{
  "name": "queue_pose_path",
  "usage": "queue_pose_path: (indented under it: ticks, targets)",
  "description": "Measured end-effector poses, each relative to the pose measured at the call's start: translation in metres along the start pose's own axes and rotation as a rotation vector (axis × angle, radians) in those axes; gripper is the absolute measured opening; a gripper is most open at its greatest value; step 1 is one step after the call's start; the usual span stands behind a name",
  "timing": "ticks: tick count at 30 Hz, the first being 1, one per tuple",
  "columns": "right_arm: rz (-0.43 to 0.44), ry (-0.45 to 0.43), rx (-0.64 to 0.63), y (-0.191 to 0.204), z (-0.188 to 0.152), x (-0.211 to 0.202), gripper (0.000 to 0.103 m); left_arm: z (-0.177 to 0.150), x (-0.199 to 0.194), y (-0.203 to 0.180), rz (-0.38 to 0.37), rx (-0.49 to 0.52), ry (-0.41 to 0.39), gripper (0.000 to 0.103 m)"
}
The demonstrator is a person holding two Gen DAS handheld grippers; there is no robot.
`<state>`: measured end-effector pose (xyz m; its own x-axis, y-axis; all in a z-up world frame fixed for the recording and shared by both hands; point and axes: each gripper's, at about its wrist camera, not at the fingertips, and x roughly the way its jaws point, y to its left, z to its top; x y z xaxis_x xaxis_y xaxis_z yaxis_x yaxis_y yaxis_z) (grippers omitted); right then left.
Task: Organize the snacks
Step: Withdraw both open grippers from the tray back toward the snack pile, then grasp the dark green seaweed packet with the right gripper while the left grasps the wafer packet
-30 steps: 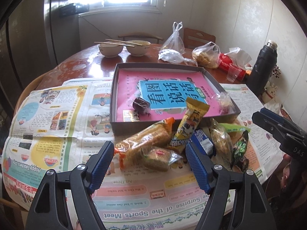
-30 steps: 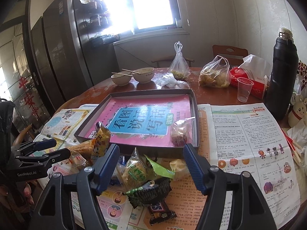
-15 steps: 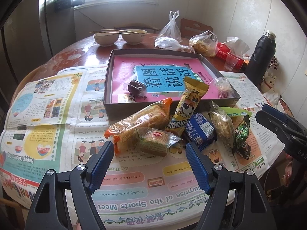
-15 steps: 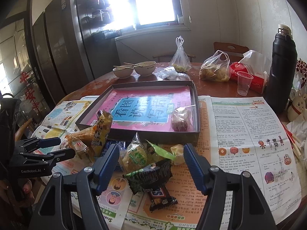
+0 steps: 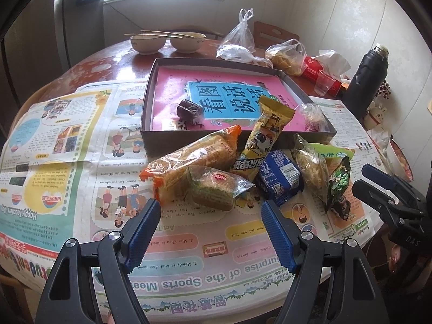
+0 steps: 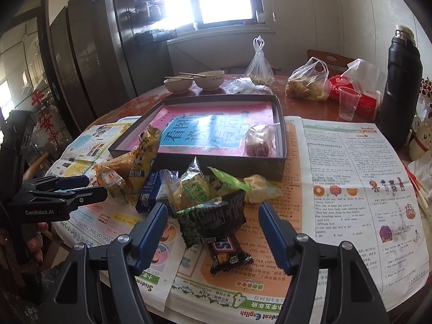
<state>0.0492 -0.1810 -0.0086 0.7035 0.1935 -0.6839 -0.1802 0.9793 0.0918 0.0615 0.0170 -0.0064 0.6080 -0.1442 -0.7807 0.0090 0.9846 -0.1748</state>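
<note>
A pile of snacks lies on newspaper in front of a shallow dark box (image 5: 172,141) with a pink lining. In the pile are an orange-ended cake pack (image 5: 189,159), a clear-wrapped square cake (image 5: 216,187), a yellow packet (image 5: 266,135) leaning on the box wall, a blue packet (image 5: 280,174) and a green pea bag (image 5: 338,186). My left gripper (image 5: 210,225) stands open just short of the square cake. My right gripper (image 6: 212,225) is open around a dark wavy-edged packet (image 6: 213,217), above a chocolate bar (image 6: 226,253). Inside the box lie a dark round sweet (image 5: 189,108) and a clear-wrapped red sweet (image 6: 257,145).
Two bowls (image 5: 167,41) with chopsticks, knotted plastic bags (image 6: 306,82), a red tissue pack (image 6: 359,91), a clear cup (image 6: 348,102) and a black flask (image 6: 401,81) stand behind the box. Newspaper (image 6: 351,178) covers the round table's near half. The table edge runs just below both grippers.
Both grippers have tipped downward and drawn in on the snack pile, which sits higher in view. The right one has sunk over the dark packet. Neither has closed.
</note>
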Motion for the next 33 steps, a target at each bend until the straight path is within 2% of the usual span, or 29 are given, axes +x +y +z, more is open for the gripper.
queue_pose_path:
  ticks: [33]
  targets:
    - [0.012,0.063,-0.038,-0.001,-0.007,0.031,0.072,0.005,0.024,0.004,-0.028,-0.025,-0.002,0.078]
